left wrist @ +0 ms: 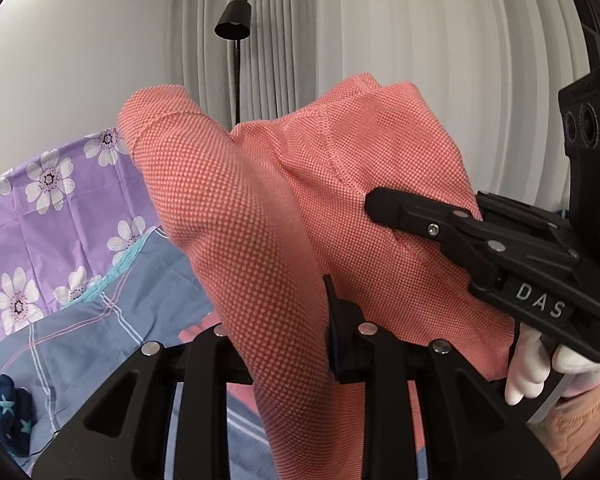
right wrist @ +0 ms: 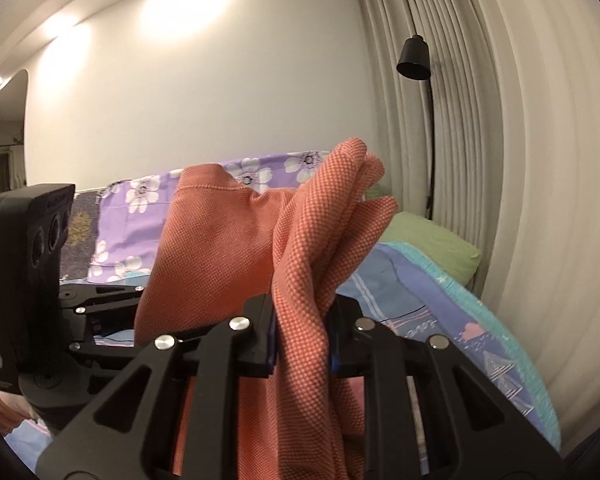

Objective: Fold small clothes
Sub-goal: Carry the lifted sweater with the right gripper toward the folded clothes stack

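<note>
Holding the coral garment (left wrist: 260,216) up off the bed (left wrist: 112,320), I am clamping it with both grippers at once. My left gripper (left wrist: 284,344) is clenched on a thick fold that is rising straight ahead of its fingers and draping down between them. My right gripper (right wrist: 302,340) is pinching a bunched edge of the same cloth, which is standing up in peaks just above its fingers and hanging below them. From the left wrist view, the right gripper is reaching in from the right and pressing into the fabric. Beneath both grippers the blue plaid bedding is spreading out, with a purple floral sheet (left wrist: 40,200) beyond it and a green pillow (right wrist: 432,244) off to the right of my right gripper.
</note>
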A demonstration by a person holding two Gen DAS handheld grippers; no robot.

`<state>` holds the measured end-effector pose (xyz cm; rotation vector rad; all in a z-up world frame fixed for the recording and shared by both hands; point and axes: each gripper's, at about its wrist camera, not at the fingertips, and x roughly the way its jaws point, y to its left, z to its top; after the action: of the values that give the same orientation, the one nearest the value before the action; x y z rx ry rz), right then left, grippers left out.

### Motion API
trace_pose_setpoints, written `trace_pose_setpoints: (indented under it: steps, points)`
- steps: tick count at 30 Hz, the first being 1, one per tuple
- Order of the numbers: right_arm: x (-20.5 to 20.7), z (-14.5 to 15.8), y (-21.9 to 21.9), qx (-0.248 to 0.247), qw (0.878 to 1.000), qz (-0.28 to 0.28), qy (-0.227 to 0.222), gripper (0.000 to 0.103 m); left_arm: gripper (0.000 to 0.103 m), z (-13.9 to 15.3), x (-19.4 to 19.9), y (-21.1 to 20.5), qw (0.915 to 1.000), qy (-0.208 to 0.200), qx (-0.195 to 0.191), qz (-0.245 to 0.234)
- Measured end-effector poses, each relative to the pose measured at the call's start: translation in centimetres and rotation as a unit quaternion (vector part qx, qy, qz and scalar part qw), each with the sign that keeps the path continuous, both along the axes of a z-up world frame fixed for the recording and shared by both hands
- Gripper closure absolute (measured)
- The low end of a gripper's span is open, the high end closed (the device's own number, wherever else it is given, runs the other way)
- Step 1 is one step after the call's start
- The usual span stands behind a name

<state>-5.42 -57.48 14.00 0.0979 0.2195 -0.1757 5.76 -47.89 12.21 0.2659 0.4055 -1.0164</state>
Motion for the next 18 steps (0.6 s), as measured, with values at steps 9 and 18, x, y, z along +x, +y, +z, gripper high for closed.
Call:
trace_pose_setpoints:
  steps: [9, 18]
  points:
    - [2.7, -0.3, -2.7, -0.01, 1.0, -0.019, 0.019, 0.085, 0.077, -0.9, 2.2, -2.8, 1.0, 0.006, -0.005, 0.005]
    - [8.3, -2.7, -5.5, 0.001, 0.998, -0.014, 0.063, 0.085, 0.077, -3.6, 6.1, -4.4, 0.998, 0.057, 0.001, 0.029]
